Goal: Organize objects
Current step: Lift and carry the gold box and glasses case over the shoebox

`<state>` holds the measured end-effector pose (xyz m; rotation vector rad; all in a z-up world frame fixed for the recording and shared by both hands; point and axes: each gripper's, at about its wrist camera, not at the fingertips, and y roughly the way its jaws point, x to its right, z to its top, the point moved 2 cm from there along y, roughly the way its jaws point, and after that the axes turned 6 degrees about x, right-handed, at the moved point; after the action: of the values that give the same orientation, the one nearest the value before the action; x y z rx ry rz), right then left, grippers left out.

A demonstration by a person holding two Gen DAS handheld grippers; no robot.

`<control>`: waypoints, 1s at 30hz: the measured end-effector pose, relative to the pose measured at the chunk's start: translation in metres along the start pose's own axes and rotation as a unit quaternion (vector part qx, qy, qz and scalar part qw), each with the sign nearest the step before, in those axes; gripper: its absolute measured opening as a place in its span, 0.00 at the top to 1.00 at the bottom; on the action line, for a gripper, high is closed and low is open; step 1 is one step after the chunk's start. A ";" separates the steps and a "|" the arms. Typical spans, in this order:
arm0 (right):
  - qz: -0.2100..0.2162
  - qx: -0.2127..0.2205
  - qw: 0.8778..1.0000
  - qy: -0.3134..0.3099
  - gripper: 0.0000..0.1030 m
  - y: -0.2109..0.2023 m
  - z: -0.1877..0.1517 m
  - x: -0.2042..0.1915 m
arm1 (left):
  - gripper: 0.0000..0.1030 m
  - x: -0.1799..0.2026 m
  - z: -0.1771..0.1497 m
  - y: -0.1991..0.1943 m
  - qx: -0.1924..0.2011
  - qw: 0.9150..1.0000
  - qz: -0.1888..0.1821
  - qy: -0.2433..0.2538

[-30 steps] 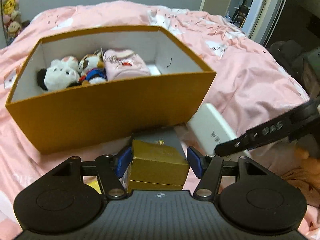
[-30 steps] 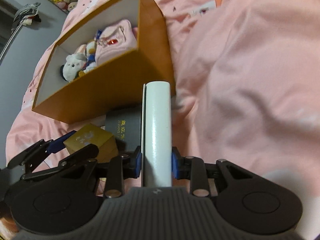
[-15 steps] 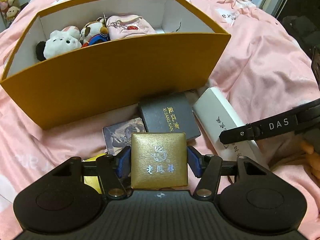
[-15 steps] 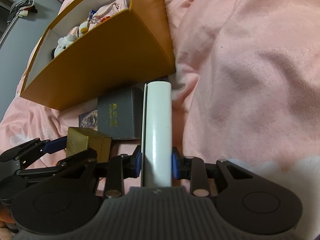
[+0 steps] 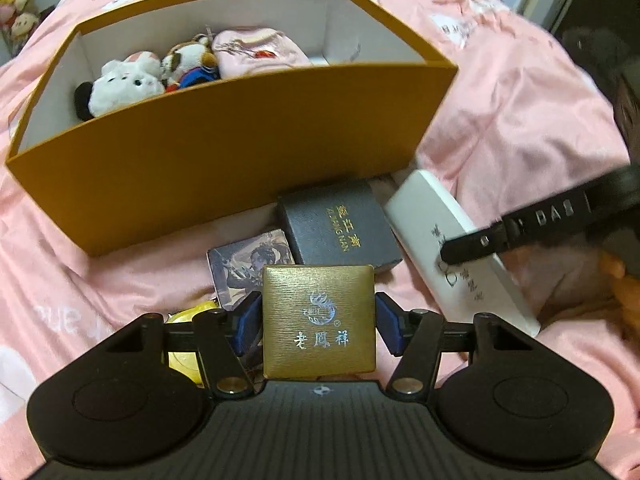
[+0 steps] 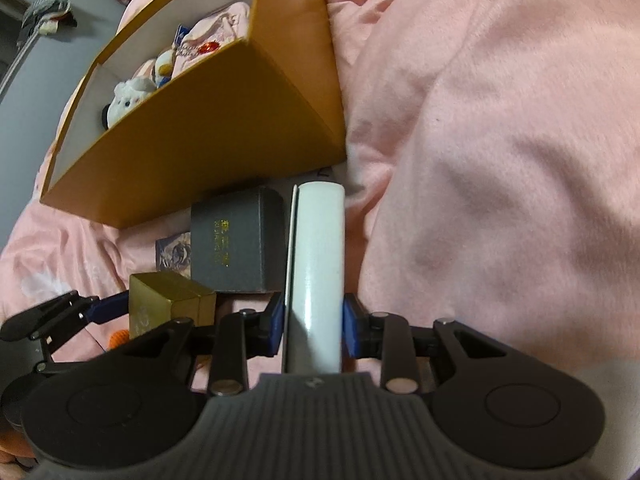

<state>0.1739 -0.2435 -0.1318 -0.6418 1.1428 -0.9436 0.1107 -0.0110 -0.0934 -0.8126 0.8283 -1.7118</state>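
Observation:
My left gripper (image 5: 319, 322) is shut on a gold square box (image 5: 319, 322) with silver lettering, held above the pink bedspread in front of an open orange storage box (image 5: 224, 136). My right gripper (image 6: 314, 326) is shut on a long white box (image 6: 318, 264), which also shows in the left wrist view (image 5: 448, 240). The gold box shows at lower left in the right wrist view (image 6: 168, 300). The orange box (image 6: 224, 120) holds plush toys (image 5: 120, 84) and a pink pouch (image 5: 256, 52).
A dark grey box with gold lettering (image 5: 340, 228) and a picture card (image 5: 248, 264) lie on the bedspread against the orange box. A yellow object (image 5: 184, 356) lies under my left gripper. Pink bedspread (image 6: 500, 160) spreads to the right.
Both grippers have lifted and tipped downward, so the gold box's lid and the items on the bed now show. The orange box appears nearer and larger.

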 end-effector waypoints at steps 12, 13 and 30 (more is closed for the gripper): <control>0.024 0.104 0.993 -0.045 0.70 -0.111 0.027 -0.037 | 0.34 -0.009 0.051 -0.077 0.107 0.991 -0.066 -0.045; 0.029 0.109 0.992 -0.050 0.70 -0.117 0.034 -0.041 | 0.34 -0.009 0.059 -0.082 0.116 0.990 -0.066 -0.042; -0.087 0.073 0.980 -0.166 0.70 -0.007 0.178 -0.109 | 0.34 -0.064 0.166 0.004 0.091 0.994 -0.049 -0.022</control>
<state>0.3274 -0.1569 -0.0198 -0.7564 0.7231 -1.0144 0.2670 0.0256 -0.0162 -0.7741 0.6014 -1.8205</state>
